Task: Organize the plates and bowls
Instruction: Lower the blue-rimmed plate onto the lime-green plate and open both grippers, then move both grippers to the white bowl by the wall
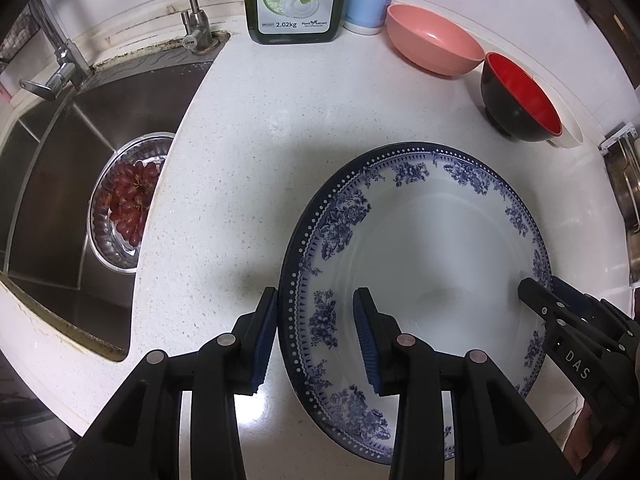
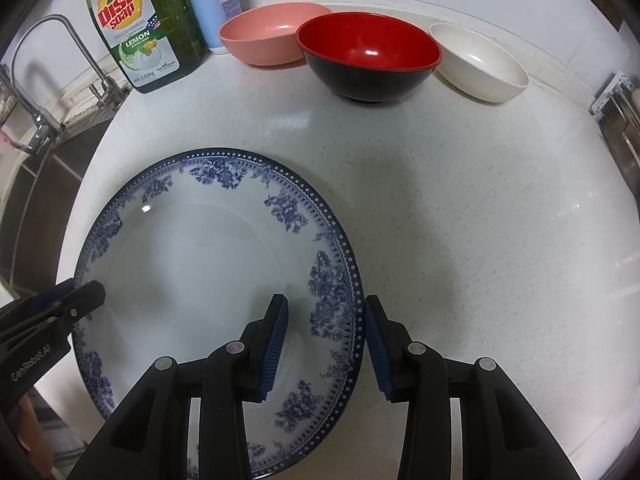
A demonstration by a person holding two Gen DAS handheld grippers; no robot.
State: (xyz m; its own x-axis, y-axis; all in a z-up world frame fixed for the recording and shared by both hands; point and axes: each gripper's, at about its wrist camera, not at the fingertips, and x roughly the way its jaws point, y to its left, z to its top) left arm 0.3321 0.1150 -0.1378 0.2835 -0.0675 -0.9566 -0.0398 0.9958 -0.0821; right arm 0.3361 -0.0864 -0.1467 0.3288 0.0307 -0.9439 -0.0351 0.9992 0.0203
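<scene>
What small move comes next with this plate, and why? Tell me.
Probably close both grippers on the plate rim. The left gripper and right gripper each straddle opposite edges, with visible gaps between fingers and rim. The plate lies flat on the counter, so neither grips it yet.

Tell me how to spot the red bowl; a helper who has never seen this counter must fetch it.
Start at the green dish soap bottle at the back of the white counter. Three bowls stand in a row to its right: pink bowl, red bowl, white bowl. It is the middle one, the only one black outside and glossy red inside.
</scene>
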